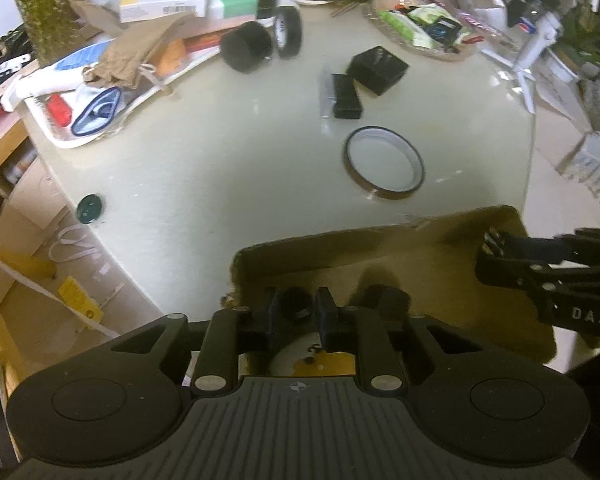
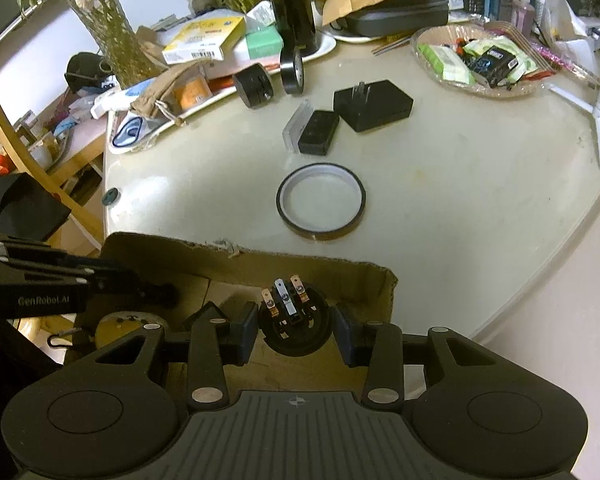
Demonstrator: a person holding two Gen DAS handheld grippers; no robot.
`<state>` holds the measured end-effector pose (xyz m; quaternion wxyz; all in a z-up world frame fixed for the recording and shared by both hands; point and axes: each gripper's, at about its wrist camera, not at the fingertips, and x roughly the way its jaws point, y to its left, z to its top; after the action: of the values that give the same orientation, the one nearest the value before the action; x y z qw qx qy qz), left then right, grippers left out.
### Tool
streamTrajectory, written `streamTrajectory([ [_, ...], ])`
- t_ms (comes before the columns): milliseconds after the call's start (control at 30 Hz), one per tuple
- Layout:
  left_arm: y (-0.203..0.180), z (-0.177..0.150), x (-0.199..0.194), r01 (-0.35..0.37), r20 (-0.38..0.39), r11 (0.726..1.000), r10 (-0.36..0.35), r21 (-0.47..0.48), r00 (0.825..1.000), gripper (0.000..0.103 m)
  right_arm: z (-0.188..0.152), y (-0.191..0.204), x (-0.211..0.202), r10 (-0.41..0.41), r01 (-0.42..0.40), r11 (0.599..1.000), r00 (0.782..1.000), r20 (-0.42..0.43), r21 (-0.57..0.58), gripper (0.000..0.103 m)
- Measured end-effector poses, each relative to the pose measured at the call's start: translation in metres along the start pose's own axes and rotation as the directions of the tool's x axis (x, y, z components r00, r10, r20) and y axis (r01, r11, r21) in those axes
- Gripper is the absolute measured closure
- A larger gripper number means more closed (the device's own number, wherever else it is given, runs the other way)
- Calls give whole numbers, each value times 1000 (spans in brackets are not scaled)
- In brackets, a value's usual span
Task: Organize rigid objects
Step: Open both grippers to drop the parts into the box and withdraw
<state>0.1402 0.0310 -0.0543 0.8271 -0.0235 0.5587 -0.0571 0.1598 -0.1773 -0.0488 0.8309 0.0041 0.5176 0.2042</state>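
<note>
A brown cardboard box sits at the table's near edge. My left gripper hangs over it with a small black round part between its fingers, the jaws close on it. My right gripper is open over the box, jaws either side of a black round socket with copper pins, a small gap on each side. On the table lie a brown tape ring, a small black case, a black adapter, a black tape roll and a black cylinder.
A tray of clutter lies at the left, and a glass dish of packets at the back right. A tall black cylinder and boxes stand at the back. A white tripod stands at the right edge. A yellow round item lies in the box.
</note>
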Motion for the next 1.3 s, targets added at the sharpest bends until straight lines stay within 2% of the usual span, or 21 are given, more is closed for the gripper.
streamTrajectory([
  [33,1,0,0,-4,2,1000,4,-5,1000,71,0,1,0,-1,1,1000,1000,3,-2,51],
  [67,2,0,-1,-4,7,1000,4,-7,1000,69,0,2,-1,1,-1,1000,1000,9,-7,45],
  [133,1,0,-3,4,16,1000,-4,-6,1000,64,0,3,-4,9,-8,1000,1000,30,-13,26],
  [233,-2,1,-7,15,39,1000,-16,3,999,56,2,5,-10,23,-22,1000,998,63,-15,18],
  [300,-3,1,-9,18,57,1000,-18,7,998,55,3,3,-11,25,-24,1000,997,76,-8,15],
  [633,-8,4,-21,55,144,998,-57,17,988,55,8,-6,-17,5,-11,999,992,130,46,13],
  [1300,-8,6,-31,102,215,995,-98,-9,972,55,11,-25,-23,-23,-4,992,979,202,130,11],
])
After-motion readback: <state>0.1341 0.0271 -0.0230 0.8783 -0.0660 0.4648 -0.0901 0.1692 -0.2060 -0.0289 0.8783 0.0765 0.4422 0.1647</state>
